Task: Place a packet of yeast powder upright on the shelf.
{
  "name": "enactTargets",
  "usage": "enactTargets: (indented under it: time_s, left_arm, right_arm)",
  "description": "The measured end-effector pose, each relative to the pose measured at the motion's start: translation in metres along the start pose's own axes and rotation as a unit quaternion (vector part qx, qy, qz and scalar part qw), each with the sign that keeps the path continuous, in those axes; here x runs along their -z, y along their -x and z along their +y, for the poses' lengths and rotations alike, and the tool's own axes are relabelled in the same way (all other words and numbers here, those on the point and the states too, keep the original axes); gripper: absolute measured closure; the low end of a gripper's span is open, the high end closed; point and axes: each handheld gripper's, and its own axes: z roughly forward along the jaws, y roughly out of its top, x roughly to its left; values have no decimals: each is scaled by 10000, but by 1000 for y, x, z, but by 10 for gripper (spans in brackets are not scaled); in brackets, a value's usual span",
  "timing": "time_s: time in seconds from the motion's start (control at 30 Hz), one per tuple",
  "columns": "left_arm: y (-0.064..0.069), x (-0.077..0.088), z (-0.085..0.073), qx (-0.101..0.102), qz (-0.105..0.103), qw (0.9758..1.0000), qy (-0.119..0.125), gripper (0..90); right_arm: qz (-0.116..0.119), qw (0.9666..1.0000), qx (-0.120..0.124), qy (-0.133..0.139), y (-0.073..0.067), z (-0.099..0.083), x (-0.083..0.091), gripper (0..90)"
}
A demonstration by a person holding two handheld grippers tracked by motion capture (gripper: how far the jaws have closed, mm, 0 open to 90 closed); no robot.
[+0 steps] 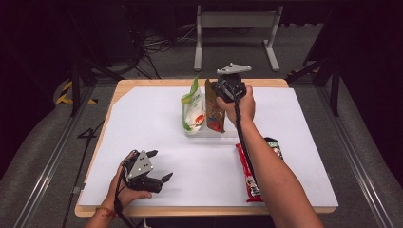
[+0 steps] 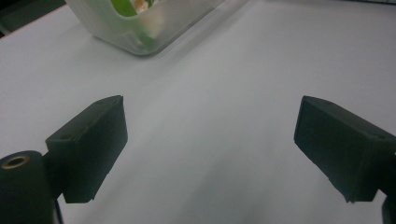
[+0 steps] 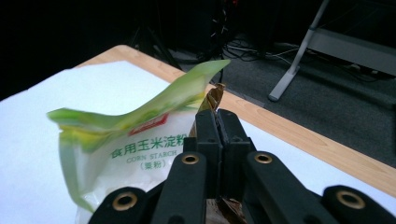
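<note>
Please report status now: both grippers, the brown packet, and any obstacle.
Right gripper shut on brown packet, packet standing in clear container. Left gripper open, low over white sheet, holding nothing. Green corn starch bag close beside packet.

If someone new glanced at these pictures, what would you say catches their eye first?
Probably the right tool, raised over the far middle of the table and shut on the top edge of a brown packet standing in a clear tub. Beside it in the tub stands a green-and-white corn starch bag. Near the front right edge lies a red snack packet, while the left tool rests open at front left.
</note>
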Motion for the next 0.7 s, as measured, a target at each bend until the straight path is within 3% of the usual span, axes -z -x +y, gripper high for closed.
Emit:
enactTargets:
  time_s: [0.3,0.43,0.53,0.57,0.7]
  left_arm:
    - [-3,1,-1,57,-7,10000,80,107]
    - [-3,3,1,53,-7,9999,157,106]
    - [-3,3,1,56,-22,9998,170,105]
    - [-3,3,1,58,-10,9998,165,103]
    - [-2,4,2,68,-1,9998,199,101]
  right_arm:
    - [-312,9988,-220,317,9,-4,-10,896]
    - [-513,9953,-423,704,11,-8,-8,896]
    - [-403,9939,-541,867,11,-13,-5,895]
    - [-267,9939,-521,932,10,-16,-5,893]
    - [-219,9957,-377,820,3,-27,-7,891]
